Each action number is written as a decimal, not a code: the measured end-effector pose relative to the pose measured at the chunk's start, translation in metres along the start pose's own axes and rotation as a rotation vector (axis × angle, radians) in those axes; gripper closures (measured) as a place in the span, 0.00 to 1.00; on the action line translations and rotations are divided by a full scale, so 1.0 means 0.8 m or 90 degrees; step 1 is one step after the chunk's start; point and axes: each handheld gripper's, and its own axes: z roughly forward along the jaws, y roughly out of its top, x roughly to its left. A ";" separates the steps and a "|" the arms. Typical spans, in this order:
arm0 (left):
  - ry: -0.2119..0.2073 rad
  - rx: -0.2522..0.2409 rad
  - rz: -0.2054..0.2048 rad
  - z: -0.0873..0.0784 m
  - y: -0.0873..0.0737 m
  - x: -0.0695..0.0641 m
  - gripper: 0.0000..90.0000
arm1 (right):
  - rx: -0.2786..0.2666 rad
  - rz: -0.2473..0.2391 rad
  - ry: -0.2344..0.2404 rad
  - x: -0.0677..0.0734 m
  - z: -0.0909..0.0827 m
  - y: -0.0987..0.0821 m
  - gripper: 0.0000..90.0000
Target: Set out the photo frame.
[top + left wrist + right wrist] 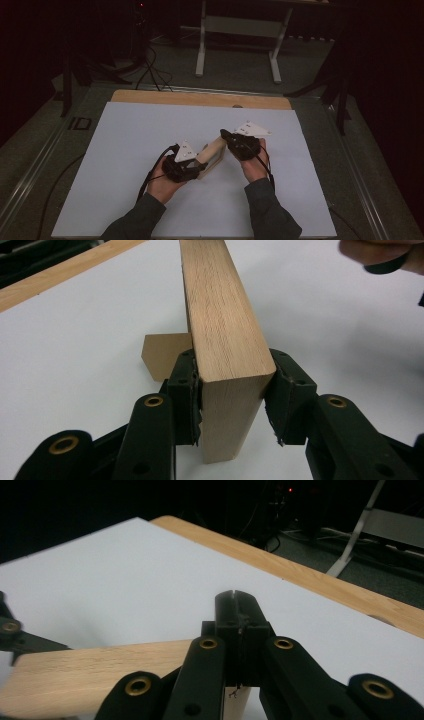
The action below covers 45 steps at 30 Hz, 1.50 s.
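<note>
While the left gripper [232,405] clamped the near end of a pale wooden block [220,325], its jaws stood partly open around the block's width, pads pressed on both side faces, probably to keep the piece steady and lifted at a slant. From above, the block [211,152] ran between the two hands near the middle of the sheet. The right gripper [240,630] had its jaws fully together with nothing between them; it sat over the block's far end [95,672], perhaps to push or press on it rather than grasp it, though whether it touched the wood I could not tell. A second, smaller wooden piece [162,355] lay flat just behind the left jaw. All this sat on a white sheet [135,150] covering a wooden table [200,98], in a dark room with a grey carpet [240,70], cables [150,70] and the white legs [201,45] of another table beyond.
</note>
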 end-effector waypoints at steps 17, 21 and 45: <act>0.003 -0.001 0.004 -0.001 -0.001 0.000 0.67 | 0.032 0.008 -0.002 -0.001 0.036 0.000 1.00; 0.006 -0.002 0.005 0.000 -0.001 -0.001 0.67 | 0.041 0.000 -0.003 0.001 0.038 0.001 1.00; 0.057 0.000 -0.023 -0.002 -0.004 0.008 0.62 | 0.064 -0.010 -0.016 -0.001 0.027 0.002 1.00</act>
